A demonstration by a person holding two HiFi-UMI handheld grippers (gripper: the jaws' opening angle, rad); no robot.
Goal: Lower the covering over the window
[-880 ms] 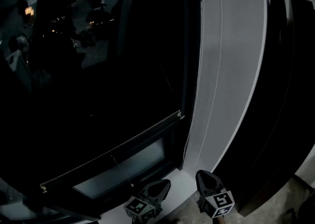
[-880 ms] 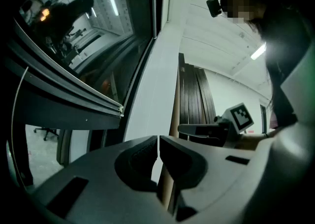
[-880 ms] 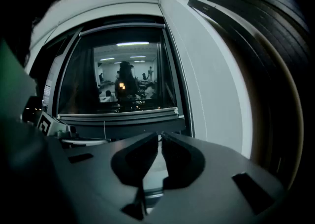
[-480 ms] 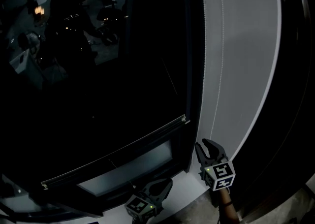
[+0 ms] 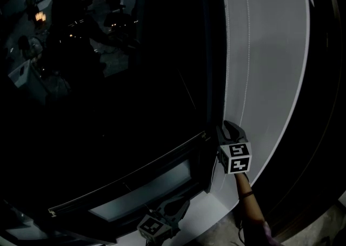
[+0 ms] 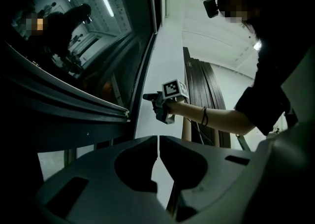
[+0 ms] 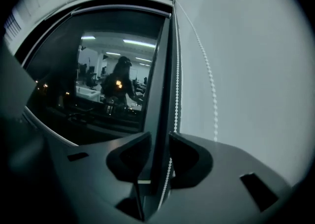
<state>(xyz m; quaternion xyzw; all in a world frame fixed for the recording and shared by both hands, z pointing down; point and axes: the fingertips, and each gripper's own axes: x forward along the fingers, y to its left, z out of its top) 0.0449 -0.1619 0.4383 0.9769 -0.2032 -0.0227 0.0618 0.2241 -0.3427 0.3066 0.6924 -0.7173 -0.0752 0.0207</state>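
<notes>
The dark window covering hangs most of the way down the window, and its bottom bar slants above a pale strip of glass. Two white bead chains hang on the white wall just right of the frame. My right gripper is raised to the frame's edge, level with the bar's right end. In the right gripper view its jaws stand open with the nearer bead chain running down between them, and the pads do not press on it. My left gripper stays low by the sill, shut on nothing.
A white sill runs below the window. Tall dark panels lean at the right of the white wall. The glass mirrors a lit room. From the left gripper view I see the right gripper and the person's forearm.
My right gripper has risen from beside the sill up along the wall to the bead chain at the frame's edge. The left gripper has stayed low.
</notes>
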